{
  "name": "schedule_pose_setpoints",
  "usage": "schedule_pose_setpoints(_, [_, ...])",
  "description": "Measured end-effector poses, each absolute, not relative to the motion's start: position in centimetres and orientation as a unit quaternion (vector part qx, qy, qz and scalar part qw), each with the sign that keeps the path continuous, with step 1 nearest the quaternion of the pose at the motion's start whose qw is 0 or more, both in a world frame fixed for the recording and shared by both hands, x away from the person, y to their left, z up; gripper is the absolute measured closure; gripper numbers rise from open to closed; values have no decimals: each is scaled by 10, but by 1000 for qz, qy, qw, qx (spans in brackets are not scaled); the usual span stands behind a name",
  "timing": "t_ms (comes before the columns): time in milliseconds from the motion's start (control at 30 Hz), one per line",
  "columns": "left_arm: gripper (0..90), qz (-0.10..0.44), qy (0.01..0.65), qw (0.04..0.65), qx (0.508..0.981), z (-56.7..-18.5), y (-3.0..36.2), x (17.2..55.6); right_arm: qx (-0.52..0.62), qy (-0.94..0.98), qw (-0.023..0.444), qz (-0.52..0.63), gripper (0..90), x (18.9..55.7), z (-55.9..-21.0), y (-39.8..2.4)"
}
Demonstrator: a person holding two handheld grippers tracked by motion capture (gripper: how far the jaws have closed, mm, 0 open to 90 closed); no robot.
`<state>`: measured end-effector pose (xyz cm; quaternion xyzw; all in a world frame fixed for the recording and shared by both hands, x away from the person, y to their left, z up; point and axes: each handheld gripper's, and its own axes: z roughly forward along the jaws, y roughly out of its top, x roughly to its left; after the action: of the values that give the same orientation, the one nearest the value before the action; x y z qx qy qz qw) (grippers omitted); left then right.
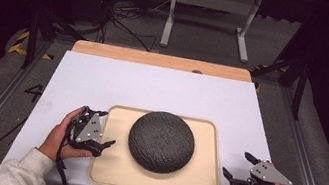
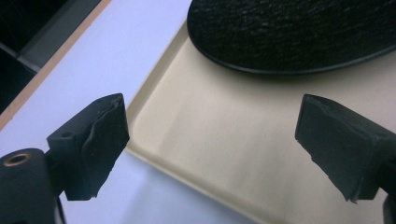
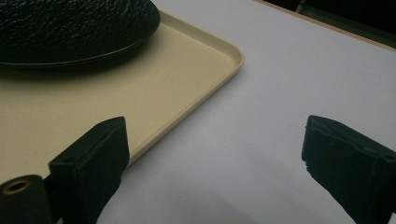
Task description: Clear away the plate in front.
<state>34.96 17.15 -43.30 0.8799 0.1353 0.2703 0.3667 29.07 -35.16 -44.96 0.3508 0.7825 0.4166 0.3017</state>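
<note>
Dome (image 1: 161,141) sits on the tray (image 1: 103,173), centred left-to-right and nearer the tray's far edge, rim flat on the tray floor as far as I can tell. It's round, so no long axis to align to; either side approach is equivalent. Surface is dark grey-black with a rough, pebbled texture and a thin smooth lip at the base. Tray is beige with a raised rim, lying at the near edge of the white worktop (image 1: 153,88). Left gripper (image 1: 104,144) is the closer one: it hovers at the tray's left edge, jaws spread wide and holding nothing, straddling the tray rim, dome ahead of it and to its right. Right gripper (image 1: 237,166) is off the tray over bare worktop beside the right edge, jaws also wide apart and empty, dome ahead and to its left. Judgement: left moves first, or both close in from opposite sides; the low lip leaves little to pinch.
</note>
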Motion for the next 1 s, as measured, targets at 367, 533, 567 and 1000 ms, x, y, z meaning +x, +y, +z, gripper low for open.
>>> schedule_pose_setpoints(367, [96, 258, 166, 370, 877, -441, 195, 352, 352, 781, 302, 418, 81, 290, -449, -352])
schedule_pose_setpoints(533, [95, 254, 176, 367, 878, -446, 202, 351, 353, 780, 303, 419, 81, 290, -449, -353])
schedule_pose_setpoints(567, [95, 251, 181, 371, 876, -446, 205, 350, 353, 780, 303, 419, 80, 290, -449, -353])
schedule_pose_setpoints(1000, [91, 237, 239, 410, 848, -451, 244, 341, 358, 778, 301, 420, 81, 291, -449, -355])
